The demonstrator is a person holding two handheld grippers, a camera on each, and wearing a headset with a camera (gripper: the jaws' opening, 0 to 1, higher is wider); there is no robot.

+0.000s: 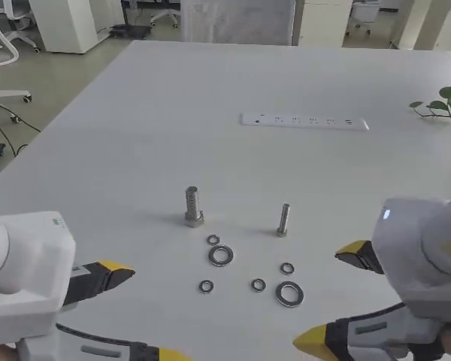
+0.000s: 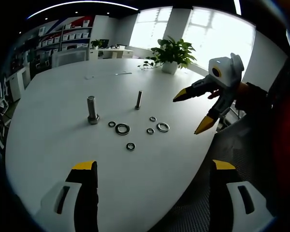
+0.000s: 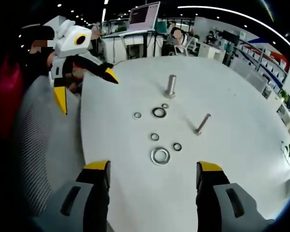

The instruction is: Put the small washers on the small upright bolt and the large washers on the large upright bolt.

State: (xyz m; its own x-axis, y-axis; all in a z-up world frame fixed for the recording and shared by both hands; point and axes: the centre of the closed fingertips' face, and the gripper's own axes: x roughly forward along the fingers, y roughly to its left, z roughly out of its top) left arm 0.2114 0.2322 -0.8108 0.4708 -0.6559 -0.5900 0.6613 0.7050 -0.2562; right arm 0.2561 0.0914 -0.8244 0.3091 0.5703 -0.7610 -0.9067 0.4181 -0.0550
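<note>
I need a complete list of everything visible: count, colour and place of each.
table: one, white, under everything
large bolt: one, silver, upright, centre-left
small bolt: one, silver, upright, right of it
large washers: two, silver, before the bolts
small washers: four, silver, among the large ones
power strip: one, white, beyond the bolts
plant: one, green, far right edge
left gripper: one, white, yellow-tipped jaws open, near left
right gripper: one, white, yellow-tipped jaws open, near right

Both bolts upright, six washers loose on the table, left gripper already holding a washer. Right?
Not quite: the left gripper holds nothing. The left gripper view shows its fingers apart, with bare table between them. The rest stands: the large bolt and the small bolt are upright, and six washers lie loose on the table.
</note>
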